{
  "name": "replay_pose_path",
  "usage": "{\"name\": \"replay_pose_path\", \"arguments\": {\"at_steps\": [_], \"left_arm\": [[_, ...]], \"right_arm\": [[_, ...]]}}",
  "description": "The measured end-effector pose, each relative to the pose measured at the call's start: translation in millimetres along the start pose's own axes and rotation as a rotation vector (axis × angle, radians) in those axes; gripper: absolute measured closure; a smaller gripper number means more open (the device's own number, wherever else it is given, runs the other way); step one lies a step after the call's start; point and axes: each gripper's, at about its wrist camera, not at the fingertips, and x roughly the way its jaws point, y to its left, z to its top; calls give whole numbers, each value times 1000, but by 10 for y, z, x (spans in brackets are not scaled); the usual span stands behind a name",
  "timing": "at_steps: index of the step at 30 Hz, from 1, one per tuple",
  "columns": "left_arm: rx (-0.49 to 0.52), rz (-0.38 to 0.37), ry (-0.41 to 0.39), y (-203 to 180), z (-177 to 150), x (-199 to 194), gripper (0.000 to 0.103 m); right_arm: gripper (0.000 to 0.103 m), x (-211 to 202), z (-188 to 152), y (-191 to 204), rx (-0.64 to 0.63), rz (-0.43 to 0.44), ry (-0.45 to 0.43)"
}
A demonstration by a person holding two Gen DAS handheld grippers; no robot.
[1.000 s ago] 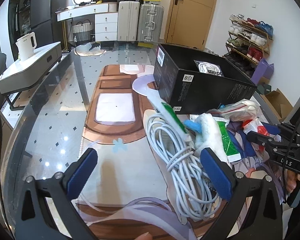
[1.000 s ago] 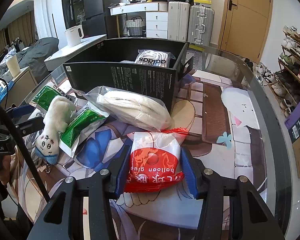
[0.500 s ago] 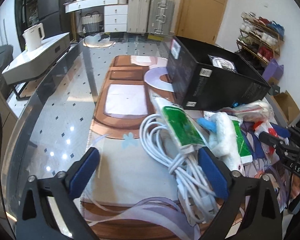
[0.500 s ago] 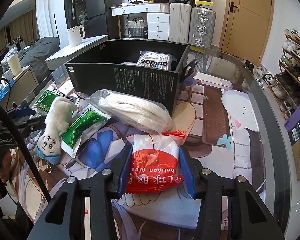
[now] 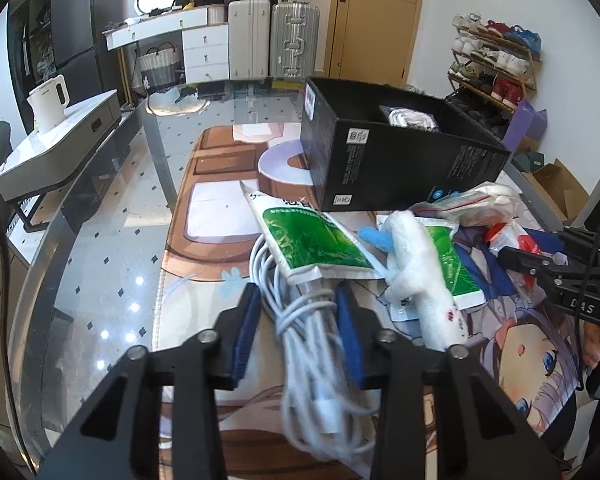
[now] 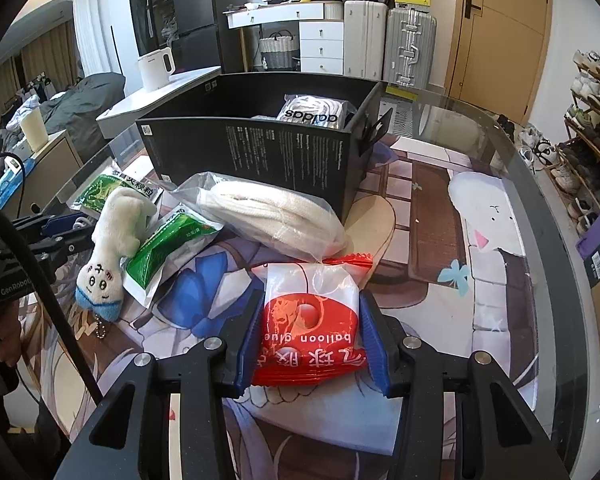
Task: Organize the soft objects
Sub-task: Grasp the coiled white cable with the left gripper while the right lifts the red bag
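Cable bundle (image 5: 316, 344) is clamped by the left gripper (image 5: 298, 330); one red balloon-glue packet (image 6: 310, 320) is pinched by the right gripper (image 6: 309, 336) on the table (image 6: 500, 240). Two green packets (image 5: 314, 240) (image 6: 168, 244), one plush toy (image 6: 112, 248) and one bagged white bundle (image 6: 268, 216) are seen beyond; one adidas bag (image 6: 312, 114) is held in the black box (image 6: 260, 156).

Right gripper (image 6: 308, 334), lower centre, clamps a red balloon-glue packet (image 6: 310, 322); bagged white cloth (image 6: 268, 216) and black box (image 6: 260, 152) lie above.

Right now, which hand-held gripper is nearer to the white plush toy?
Left. The left hand-held gripper grips the white cable bundle right beside the white plush toy; the right hand-held gripper holds the red packet farther away.
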Motion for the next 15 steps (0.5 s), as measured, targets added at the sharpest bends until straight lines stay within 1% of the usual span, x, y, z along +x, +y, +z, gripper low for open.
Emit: {"name": "replay_pose_path", "arguments": {"at_steps": [4,8,15], "left_arm": [[-12,-15,-13,24,-24,-45,75],[-22,-30,-23,52,-39,-86,75],[-32,-42,-55,105,-32,-208,75]], "right_arm": [[59,-9,-6,2,-14,3,1],[60,-46,-23,-12,-23,7,-5],[60,-279,-55,-56,9,7,-55]]}}
